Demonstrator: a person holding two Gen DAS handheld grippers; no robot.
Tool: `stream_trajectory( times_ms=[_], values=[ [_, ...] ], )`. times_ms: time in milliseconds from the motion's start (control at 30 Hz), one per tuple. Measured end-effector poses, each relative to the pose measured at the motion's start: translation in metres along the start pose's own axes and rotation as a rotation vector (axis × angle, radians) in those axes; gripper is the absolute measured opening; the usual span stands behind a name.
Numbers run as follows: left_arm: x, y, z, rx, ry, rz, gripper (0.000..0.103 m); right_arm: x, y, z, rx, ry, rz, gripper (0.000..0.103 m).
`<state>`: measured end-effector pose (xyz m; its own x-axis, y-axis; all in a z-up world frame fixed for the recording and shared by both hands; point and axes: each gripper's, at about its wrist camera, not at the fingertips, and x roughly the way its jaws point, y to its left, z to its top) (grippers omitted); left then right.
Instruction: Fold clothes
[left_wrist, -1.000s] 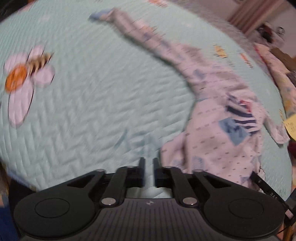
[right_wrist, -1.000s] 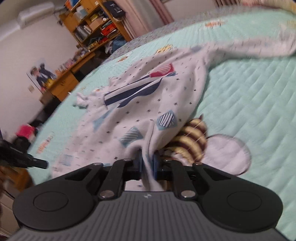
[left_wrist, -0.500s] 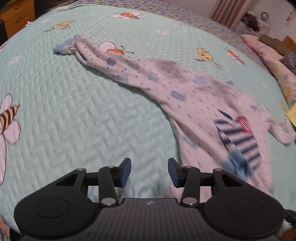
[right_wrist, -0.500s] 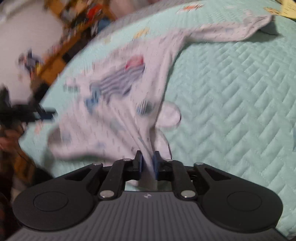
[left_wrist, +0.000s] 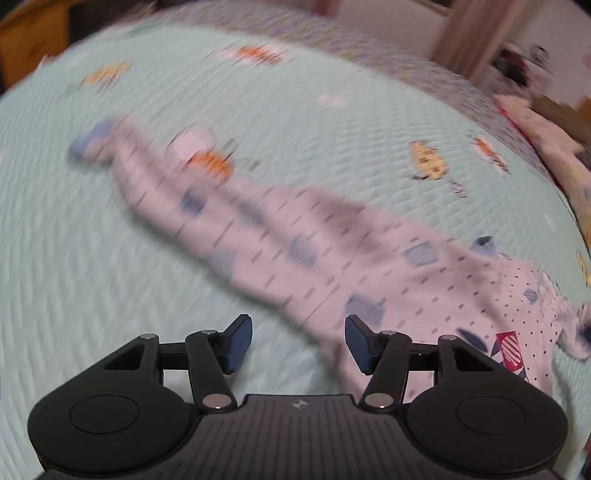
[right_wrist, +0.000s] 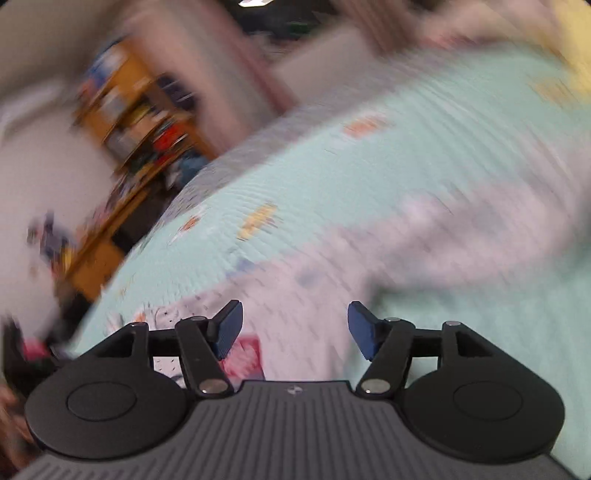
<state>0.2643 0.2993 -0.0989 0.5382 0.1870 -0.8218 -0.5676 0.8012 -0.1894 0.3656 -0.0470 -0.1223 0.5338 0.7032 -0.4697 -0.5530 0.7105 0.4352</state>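
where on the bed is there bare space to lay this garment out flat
Bare quilt lies left of the garment in the left wrist view, and behind it toward the bee prints. The right edge is crowded with pillows. Both the left gripper and right gripper are opening, nothing between the jaws.

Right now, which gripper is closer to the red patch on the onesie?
Right. The right gripper hangs directly over the red patch, jaws opening, empty. The left gripper is off to the side, opening.

Both wrist views look forward over their own fingers, close above the quilted bedspread (left_wrist: 110, 295), sharing the patterned garment (left_wrist: 332, 251) lying across it.
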Motion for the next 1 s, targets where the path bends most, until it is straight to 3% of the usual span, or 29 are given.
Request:
stream_trajectory(
  times_ms=[67,233,333,433,567,667,767,800,933,1000],
  values=[
    [0.005,-0.019,0.014,0.07,-0.04,0.034,0.061,0.029,0.024,0.022,-0.138,-0.004,-0.006,0.065],
    [0.027,-0.056,0.046,0.157,-0.062,0.043,0.065,0.098,0.056,0.05,-0.197,0.004,0.099,0.065],
    [0.043,-0.062,0.056,0.17,-0.039,0.064,0.066,0.135,0.078,0.024,-0.297,0.298,0.293,0.064],
    [0.056,-0.065,0.054,0.188,-0.014,0.043,0.066,0.128,0.089,-0.03,-0.465,0.39,0.436,0.067],
    [0.066,-0.086,0.056,0.303,-0.029,0.086,0.066,0.115,0.064,-0.037,-0.364,0.305,0.52,0.065],
    [0.071,-0.11,0.063,0.425,-0.036,0.048,0.064,0.11,0.06,-0.042,-0.352,0.291,0.532,0.065],
    [0.086,-0.132,0.068,0.55,-0.03,0.03,0.044,0.109,0.059,-0.043,-0.355,0.279,0.537,0.066],
    [0.093,-0.135,0.069,0.583,-0.015,0.025,0.042,0.11,0.057,-0.042,-0.349,0.276,0.542,0.066],
    [0.116,-0.136,0.072,0.655,0.059,-0.024,0.042,0.11,0.052,-0.042,-0.322,0.265,0.569,0.07],
    [0.121,-0.135,0.072,0.683,0.072,-0.04,0.047,0.108,0.053,-0.043,-0.328,0.264,0.574,0.071]
  ],
)
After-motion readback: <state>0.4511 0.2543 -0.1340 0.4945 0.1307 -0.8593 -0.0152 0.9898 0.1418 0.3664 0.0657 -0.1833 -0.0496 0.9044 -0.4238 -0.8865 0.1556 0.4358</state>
